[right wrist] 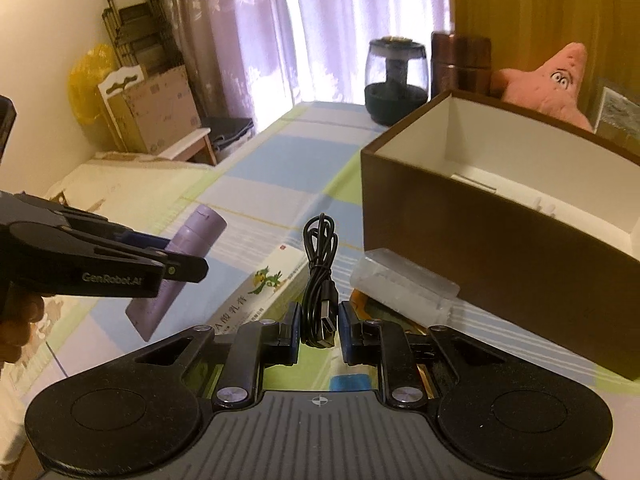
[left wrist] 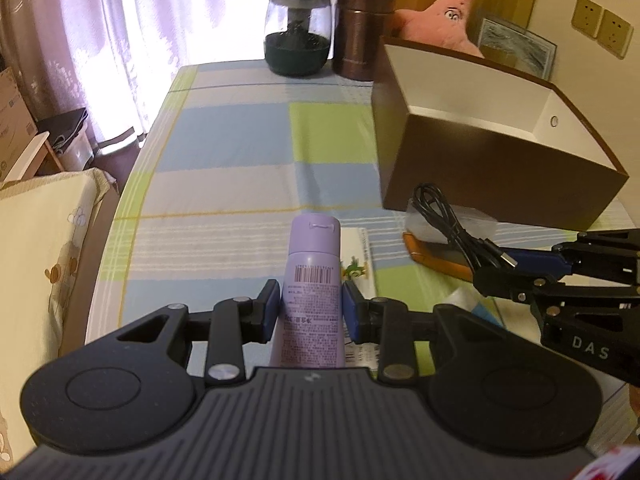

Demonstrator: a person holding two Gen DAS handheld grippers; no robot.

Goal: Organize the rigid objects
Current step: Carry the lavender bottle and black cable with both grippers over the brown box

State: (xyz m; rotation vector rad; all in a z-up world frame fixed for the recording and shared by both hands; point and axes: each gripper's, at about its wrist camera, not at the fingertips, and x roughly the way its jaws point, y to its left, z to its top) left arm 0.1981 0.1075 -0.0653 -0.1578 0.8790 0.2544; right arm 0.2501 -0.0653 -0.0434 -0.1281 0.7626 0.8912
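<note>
While clamped, purple bottle (left wrist: 310, 296) between left hand-held gripper (left wrist: 310, 304)

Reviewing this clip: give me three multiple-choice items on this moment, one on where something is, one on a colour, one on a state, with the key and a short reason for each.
1. Where does the clear plastic case sit?
A. inside the box
B. on the table against the outside of the brown box
C. on the pink plush

2. What colour is the bottle in the left gripper?
A. lilac
B. red
C. green

3. What is the state of the right gripper?
A. wide open and empty
B. shut on the bottle
C. shut on the black USB cable

Key: 1 B, the right wrist view shows the case lying at the foot of the box's outer wall. 2 A, the left wrist view shows a pale purple body between the pads. 3 C, the coiled cable hangs between the right gripper's pads.
</note>
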